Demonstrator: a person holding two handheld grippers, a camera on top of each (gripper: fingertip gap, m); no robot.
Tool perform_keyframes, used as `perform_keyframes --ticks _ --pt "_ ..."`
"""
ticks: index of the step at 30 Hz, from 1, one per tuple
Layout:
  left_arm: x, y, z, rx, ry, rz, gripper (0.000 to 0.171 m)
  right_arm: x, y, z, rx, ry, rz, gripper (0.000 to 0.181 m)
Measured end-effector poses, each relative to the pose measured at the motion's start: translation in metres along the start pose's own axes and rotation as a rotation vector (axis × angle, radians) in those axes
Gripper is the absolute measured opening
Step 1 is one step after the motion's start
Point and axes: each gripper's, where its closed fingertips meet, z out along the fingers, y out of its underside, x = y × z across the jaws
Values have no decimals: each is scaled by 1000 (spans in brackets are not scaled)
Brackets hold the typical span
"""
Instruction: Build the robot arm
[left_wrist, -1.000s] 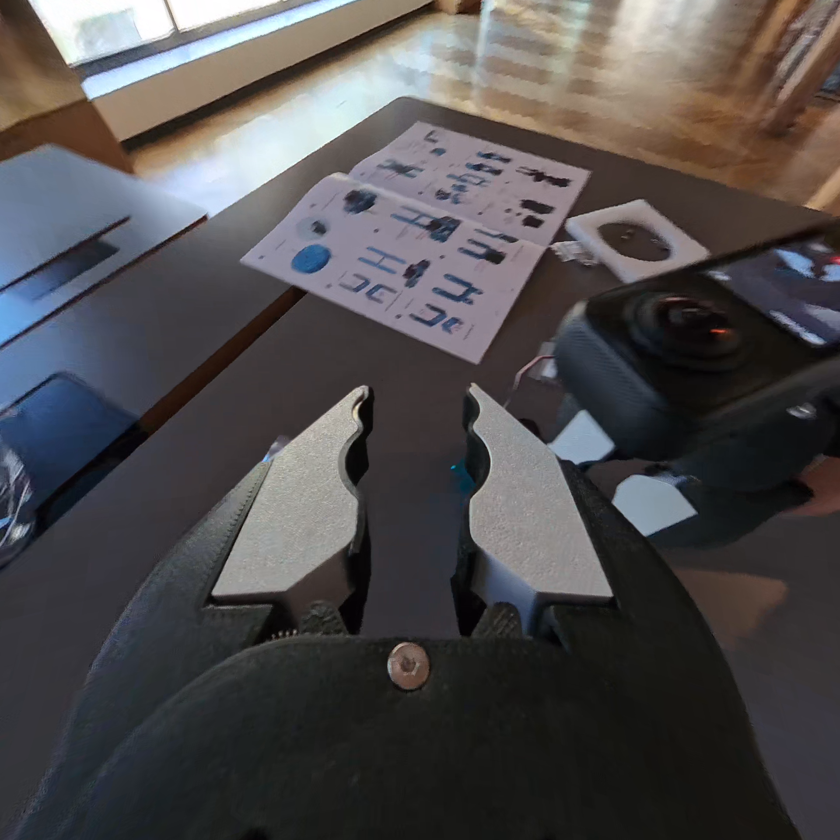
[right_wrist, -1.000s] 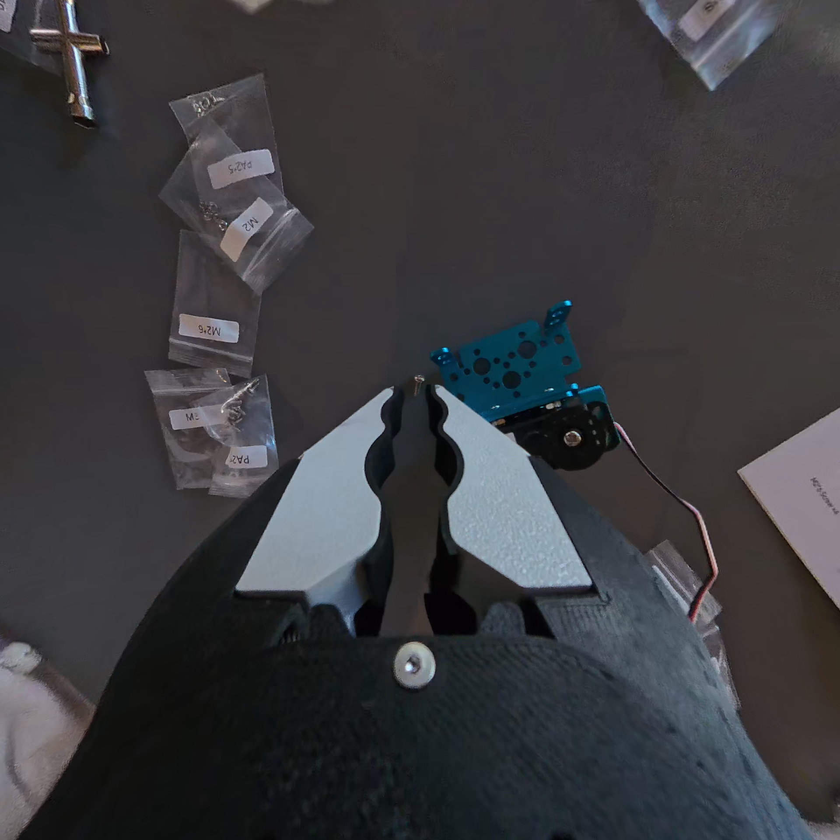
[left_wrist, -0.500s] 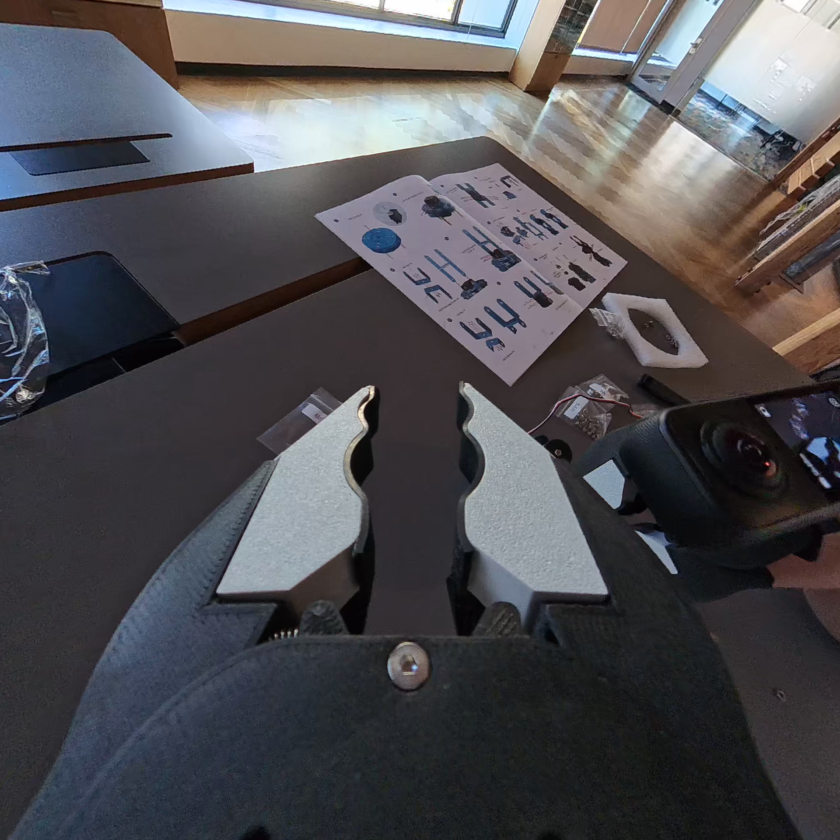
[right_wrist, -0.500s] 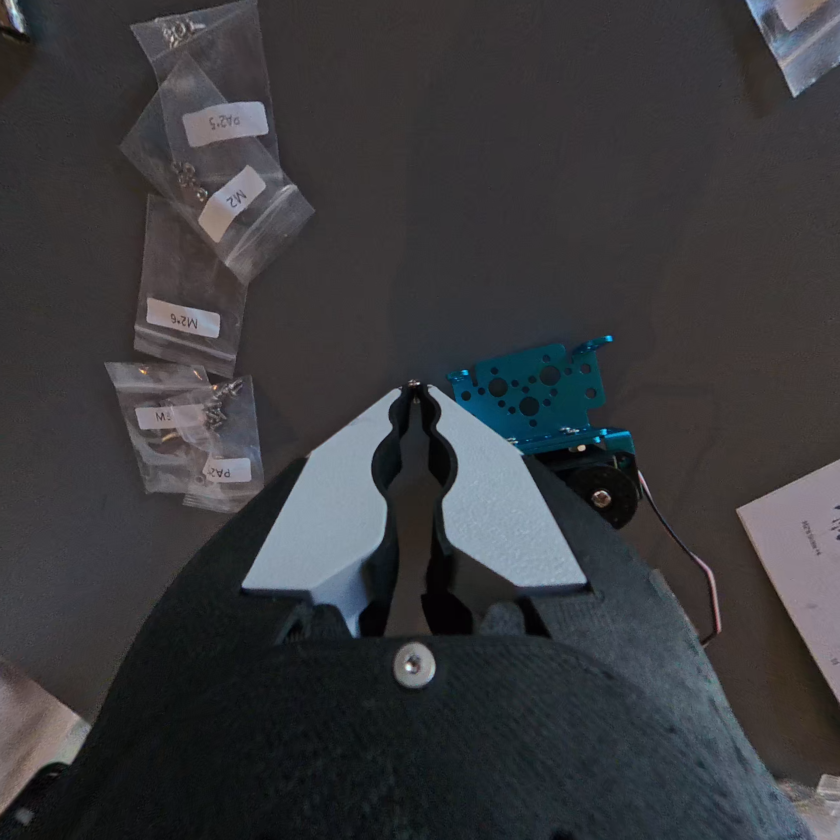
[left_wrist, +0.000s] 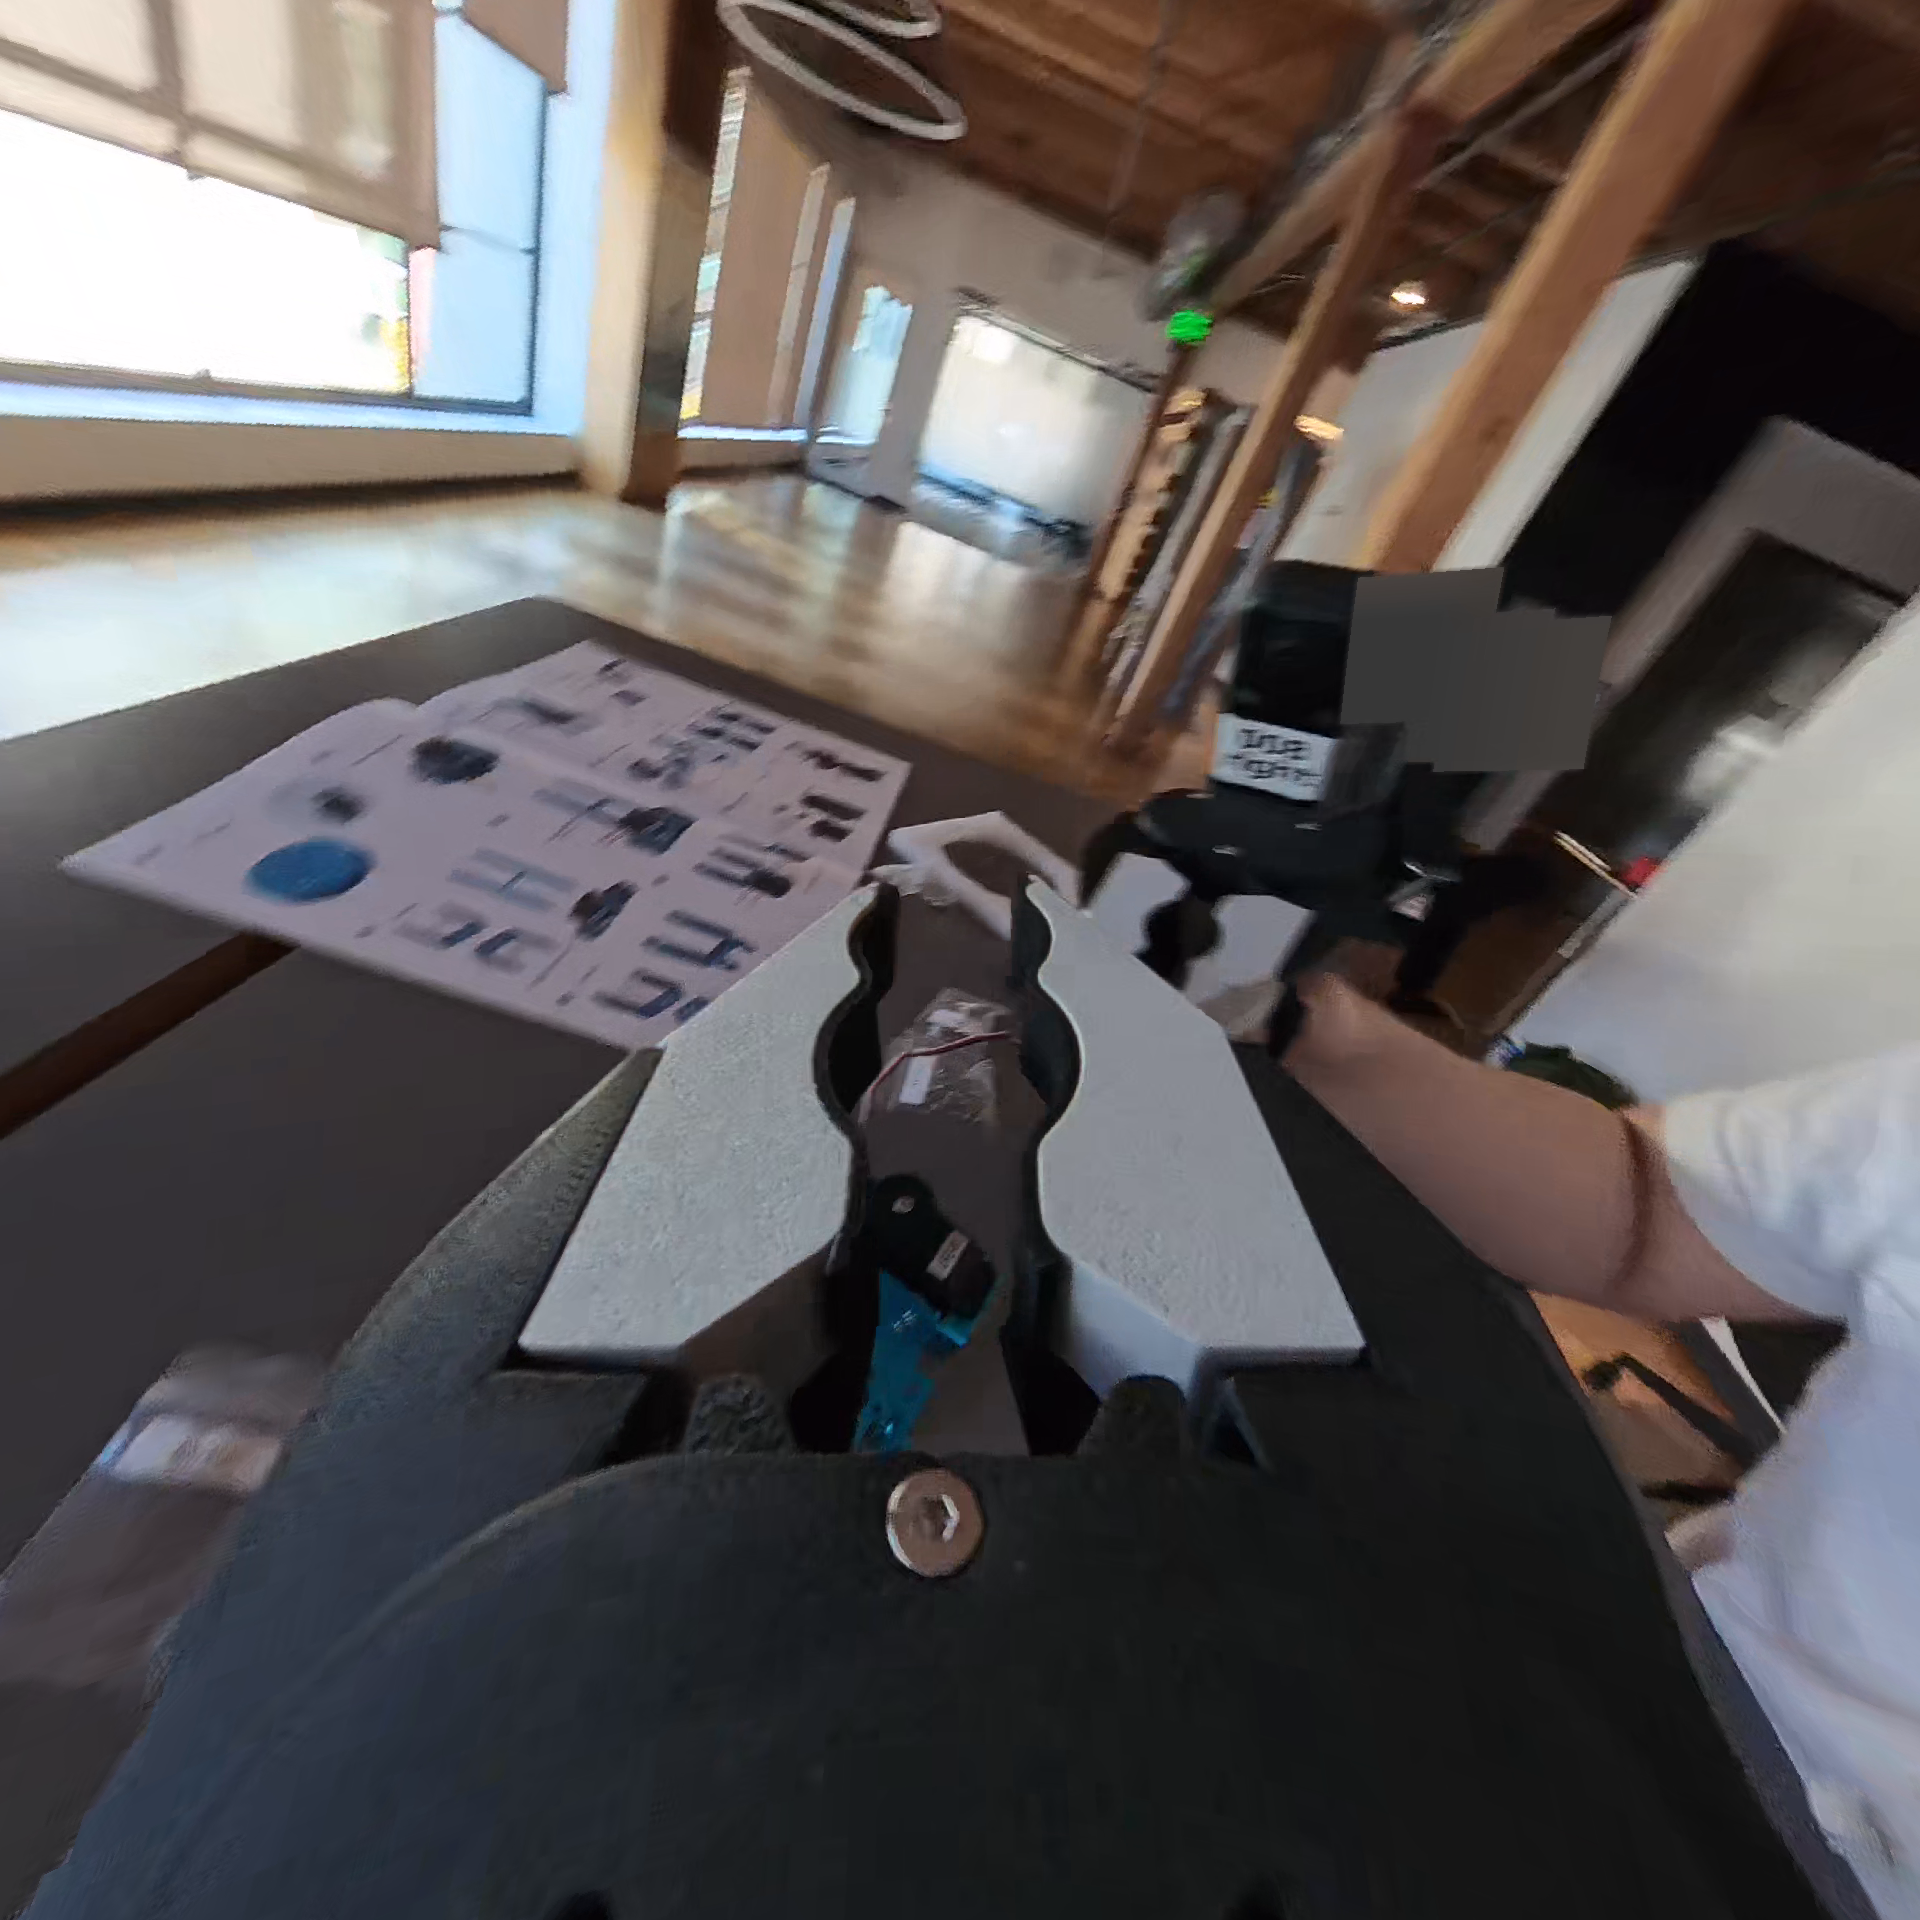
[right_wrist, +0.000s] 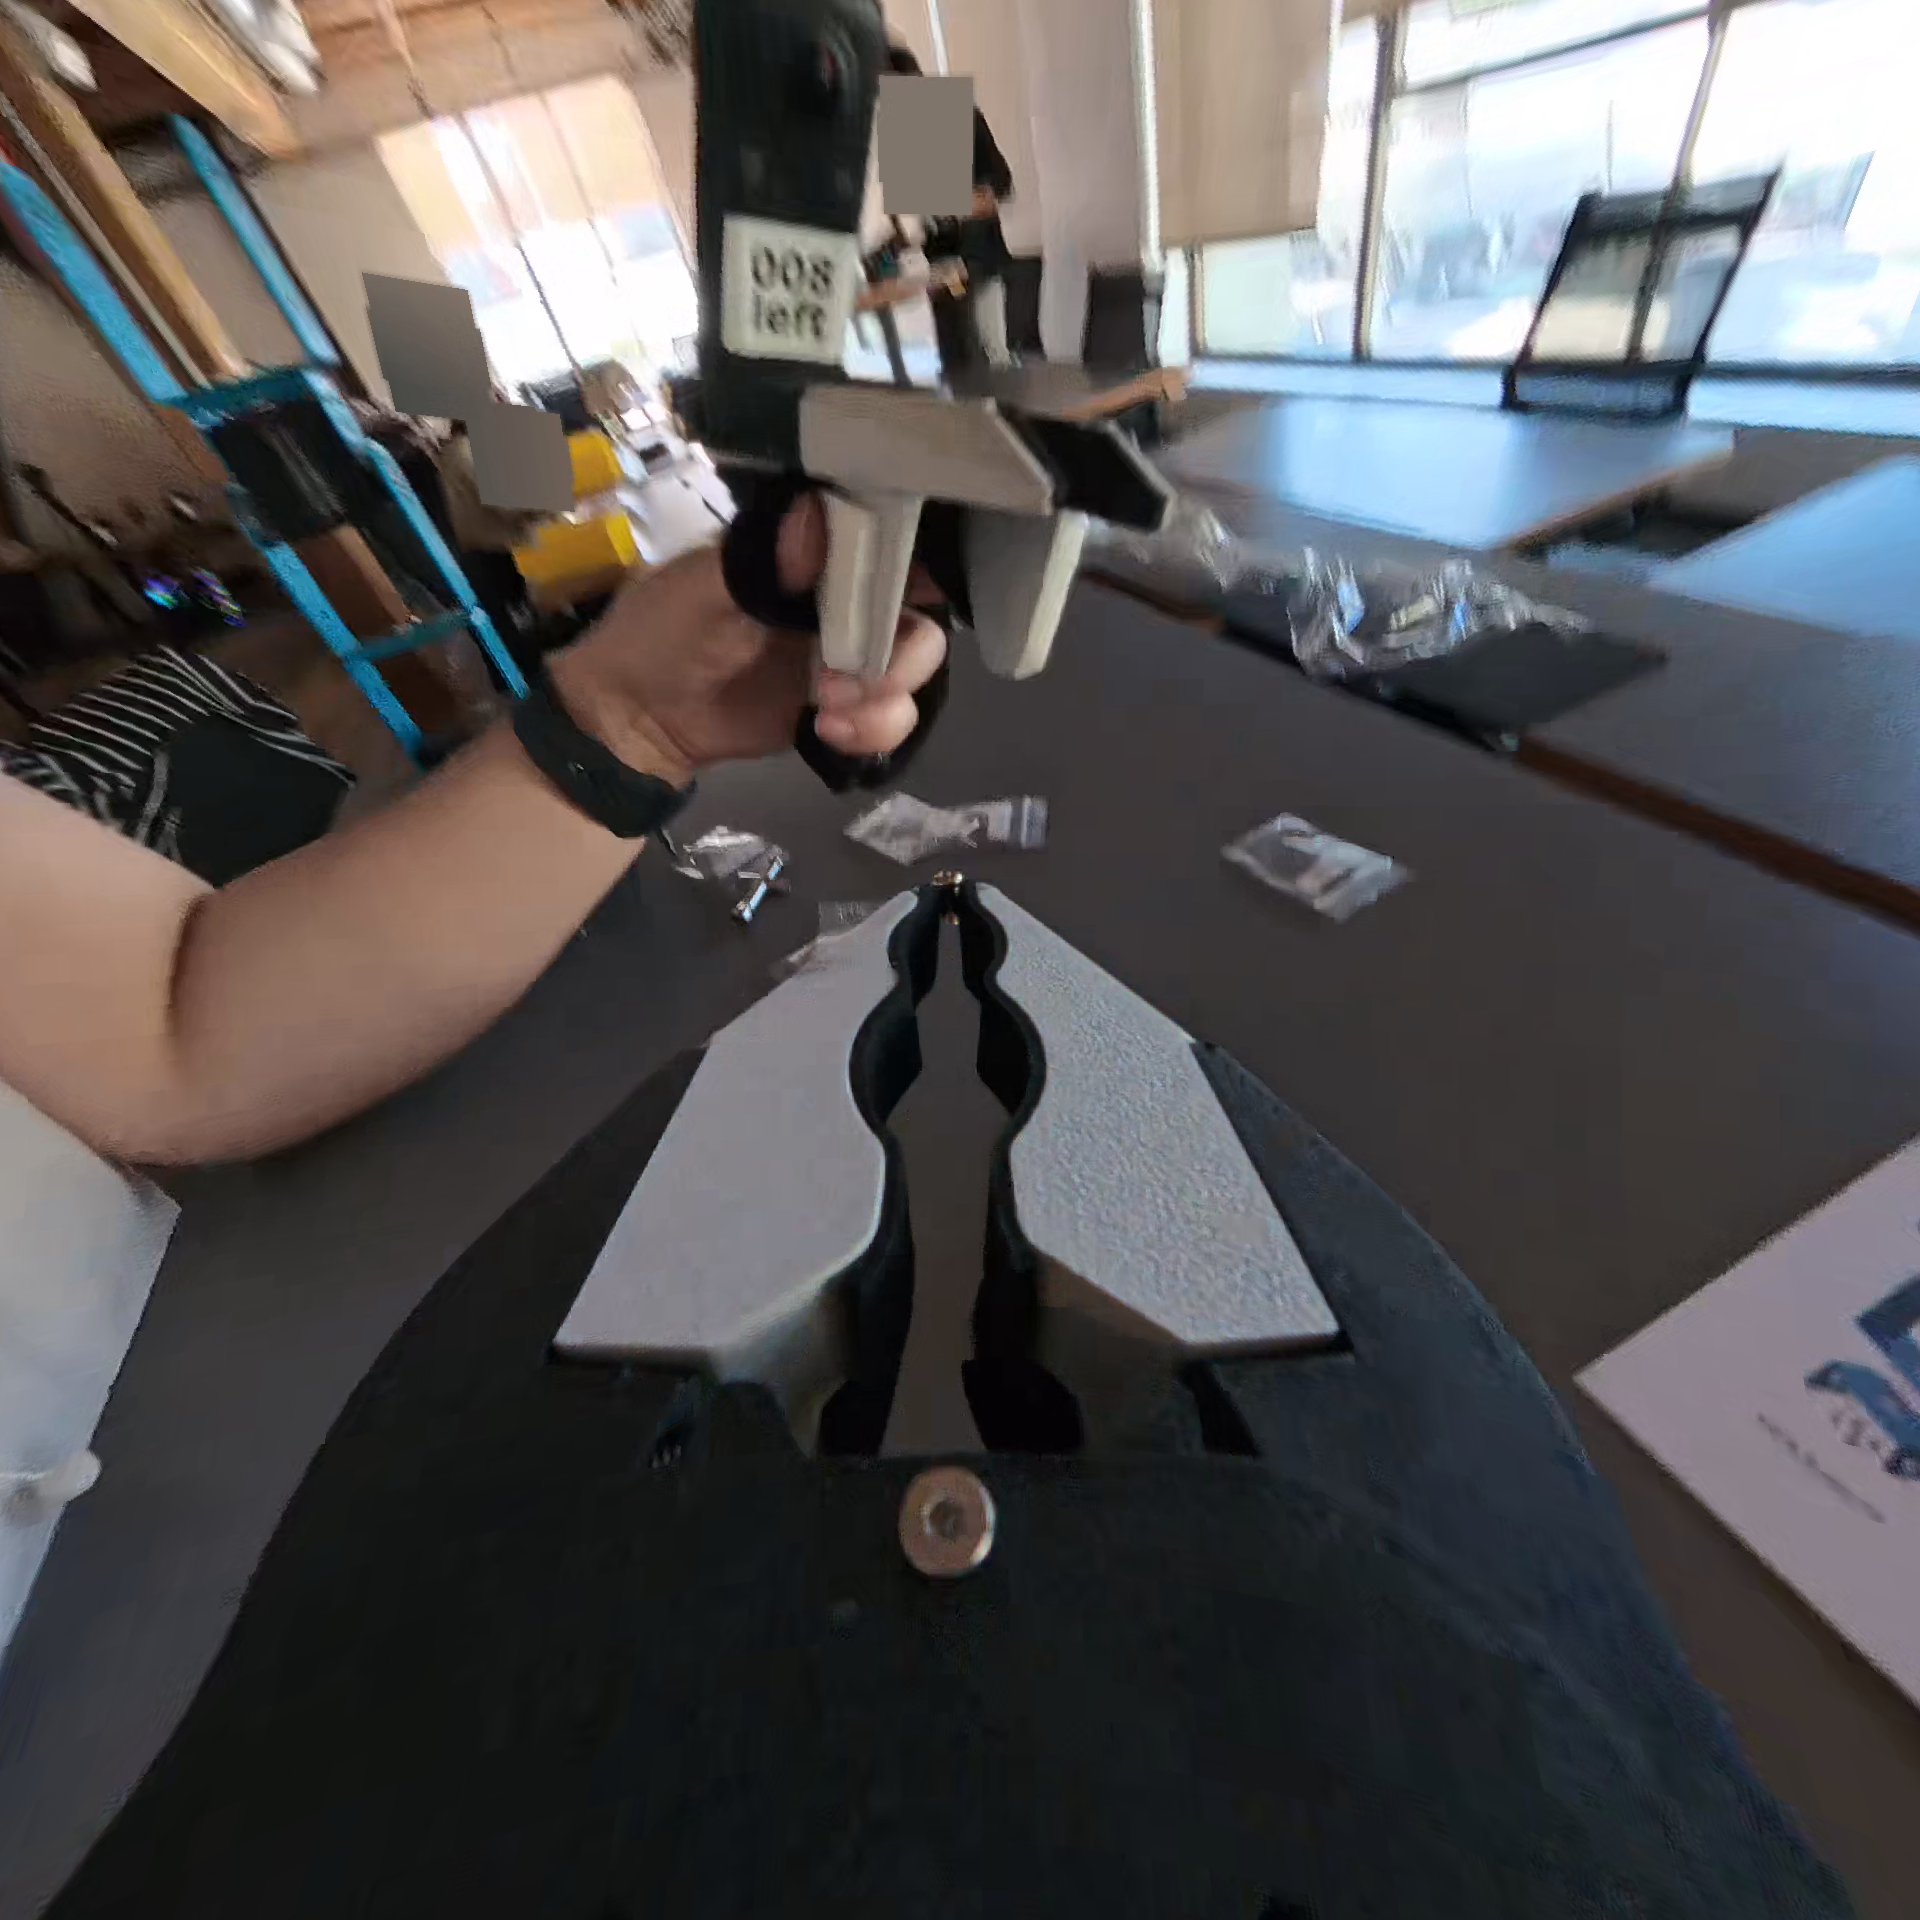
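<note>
— That tiny screw (right_wrist: 948, 881)?
— Pinched at the tips of the right gripper (right_wrist: 948, 902), lifted above the dark table (right_wrist: 1558, 1091).
— And the left gripper (left_wrist: 951, 914)?
— Fingers parted, empty, above the blue bracket (left_wrist: 904, 1351) and open booklet (left_wrist: 499, 831).

The dark table (right_wrist: 1558, 1039) lies bare across the centre and right of the right wrist view. Small plastic bags (right_wrist: 1314, 878) dot the middle band, a booklet (right_wrist: 1766, 1455) fills the lower right corner, and the raised left gripper (right_wrist: 940, 582) with its forearm (right_wrist: 312, 977) blocks the left side.
</note>
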Motion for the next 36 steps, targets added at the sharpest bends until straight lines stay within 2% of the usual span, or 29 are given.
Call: perform_keyframes --ticks 2,4,6,10,14,16,19,22,23,25,30,36 --pt "14 8 8 -53 70 45 14 4 5 -1 16 -20 -37 3" --pt "2 23 12 -155 -3 54 12 12 15 -1 -24 41 -136 3" --pt "-5 33 13 -193 -45 16 17 11 24 0 -58 48 -169 3" --pt "4 57 13 -152 6 -153 18 7 28 -3 7 82 -146 3" --pt "7 88 14 -143 -46 -257 18 8 36 -7 -37 206 -346 3" --pt "18 89 12 -77 18 -293 14 5 35 -6 -35 198 -364 3" --pt "36 94 8 -38 127 -203 15 7 41 -3 -25 140 -229 3" --pt "34 118 12 -171 23 52 17 3 49 0 -47 67 -126 3" --pt "34 123 13 -208 -11 136 18 2 50 0 -52 62 -126 3" --pt "33 126 15 -226 -62 214 8 1 51 -1 -84 92 -213 3" --pt "25 129 10 -245 -63 101 10 10 72 -3 -195 146 -352 4" --pt "23 125 9 -222 -33 -66 14 11 69 -2 -187 212 -513 3"
